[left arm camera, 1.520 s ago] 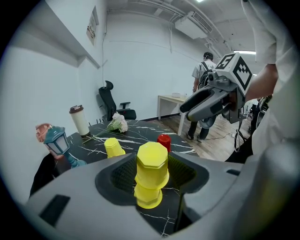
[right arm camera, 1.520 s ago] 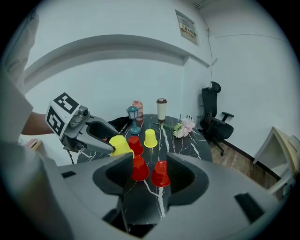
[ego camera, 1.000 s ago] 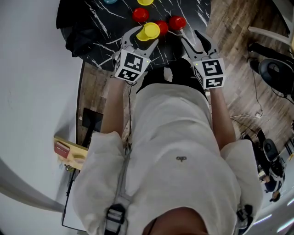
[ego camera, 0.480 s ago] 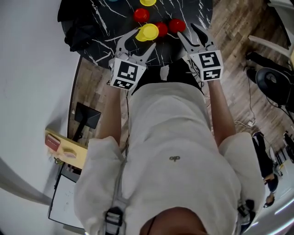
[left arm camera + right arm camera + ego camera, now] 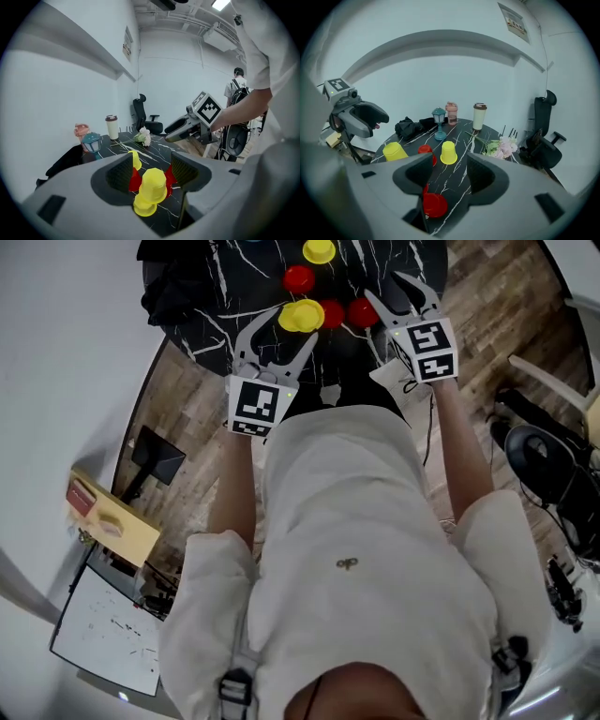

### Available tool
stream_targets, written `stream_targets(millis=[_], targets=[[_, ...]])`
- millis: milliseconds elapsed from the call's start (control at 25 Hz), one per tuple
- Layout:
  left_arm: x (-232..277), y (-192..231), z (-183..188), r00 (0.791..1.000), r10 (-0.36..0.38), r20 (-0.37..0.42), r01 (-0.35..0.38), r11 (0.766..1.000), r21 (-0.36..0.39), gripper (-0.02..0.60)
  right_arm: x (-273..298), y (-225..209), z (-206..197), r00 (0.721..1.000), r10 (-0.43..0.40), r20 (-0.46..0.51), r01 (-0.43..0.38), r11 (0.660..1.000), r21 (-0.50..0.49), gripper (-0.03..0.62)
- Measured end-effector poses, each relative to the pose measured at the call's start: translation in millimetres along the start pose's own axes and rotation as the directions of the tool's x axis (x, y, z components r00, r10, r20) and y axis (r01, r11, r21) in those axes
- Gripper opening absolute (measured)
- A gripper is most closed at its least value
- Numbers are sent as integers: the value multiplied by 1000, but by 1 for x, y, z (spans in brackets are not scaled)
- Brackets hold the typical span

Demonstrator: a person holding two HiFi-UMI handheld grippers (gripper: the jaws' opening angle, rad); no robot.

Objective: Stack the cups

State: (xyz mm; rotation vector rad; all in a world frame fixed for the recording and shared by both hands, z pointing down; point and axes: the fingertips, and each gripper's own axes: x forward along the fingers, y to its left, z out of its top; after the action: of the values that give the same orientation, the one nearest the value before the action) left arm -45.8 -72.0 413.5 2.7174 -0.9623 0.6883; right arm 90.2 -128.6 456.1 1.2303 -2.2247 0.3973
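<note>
Only the head view takes in both tools at once, over the near edge of the round black marble table (image 5: 202, 329). The gripper views add what it cuts off at the far side: a black cloth (image 5: 408, 126), a teal lantern (image 5: 438, 123), a pink bottle (image 5: 451, 112), a lidded paper coffee cup (image 5: 479, 116), a spray of flowers (image 5: 501, 145) and an office chair (image 5: 546, 140) beyond.

The cups stand at five spots.
- Yellow, two spots: a yellow stack (image 5: 302, 315) near the left, which the left gripper view shows as two upturned cups, one over the other, and a single yellow cup (image 5: 319, 251) at the far side.
- Red, three spots: a far red cup (image 5: 299, 279), a middle red cup (image 5: 330, 313) just right of the stack, and a right red cup (image 5: 364, 311).

The left gripper (image 5: 152, 171) has its jaws spread. The yellow stack stands on the table in line between them, clear of both pads, with red showing in the gaps on either side.

The right gripper (image 5: 450, 176) is also spread and holds nothing. The right red cup sits on the table low between its jaws, nearer the left one, and I cannot tell whether it touches that jaw. The middle red cup peeps out behind the left jaw.
</note>
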Motion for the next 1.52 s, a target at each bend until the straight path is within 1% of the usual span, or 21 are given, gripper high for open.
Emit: stream_targets(millis=[160, 360, 600, 840, 920, 1000, 1120, 1200, 1320, 1440, 1520], targets=[[-3, -1, 9, 998, 62, 11, -62, 997, -54, 253, 21, -8, 7, 997, 75, -9, -76, 995, -62, 232], [-4, -2, 9, 991, 133, -4, -133, 986, -99, 246, 49, -8, 11, 986, 163, -23, -165, 978, -126, 233], [-8, -3, 10, 976, 217, -11, -216, 963, -163, 200, 82, -4, 8, 965, 255, -64, -263, 940, -216, 235], [-9, -7, 9, 966, 259, -25, -259, 946, -195, 172, 113, 5, 2, 941, 320, -107, -337, 897, -286, 237], [-8, -6, 10, 964, 266, -30, -266, 944, -197, 163, 123, 8, 2, 936, 332, -114, -351, 885, -306, 243], [-9, -6, 11, 961, 273, -34, -274, 942, -196, 155, 134, 11, 3, 934, 337, -115, -356, 882, -308, 262], [-13, -7, 10, 957, 287, -45, -290, 937, -196, 152, 151, 16, 0, 931, 342, -126, -365, 876, -315, 265], [-16, -6, 8, 954, 294, -55, -299, 934, -196, 135, 161, 19, -3, 930, 340, -142, -369, 868, -332, 269], [-23, -5, 5, 948, 310, -66, -317, 928, -197, 130, 172, 22, -5, 928, 337, -160, -372, 862, -345, 261], [-28, -5, 1, 945, 319, -74, -328, 923, -200, 129, 175, 22, -7, 928, 337, -162, -373, 863, -341, 220], [-31, -6, -2, 943, 323, -76, -332, 922, -200, 129, 174, 23, -6, 927, 339, -162, -375, 860, -345, 219]])
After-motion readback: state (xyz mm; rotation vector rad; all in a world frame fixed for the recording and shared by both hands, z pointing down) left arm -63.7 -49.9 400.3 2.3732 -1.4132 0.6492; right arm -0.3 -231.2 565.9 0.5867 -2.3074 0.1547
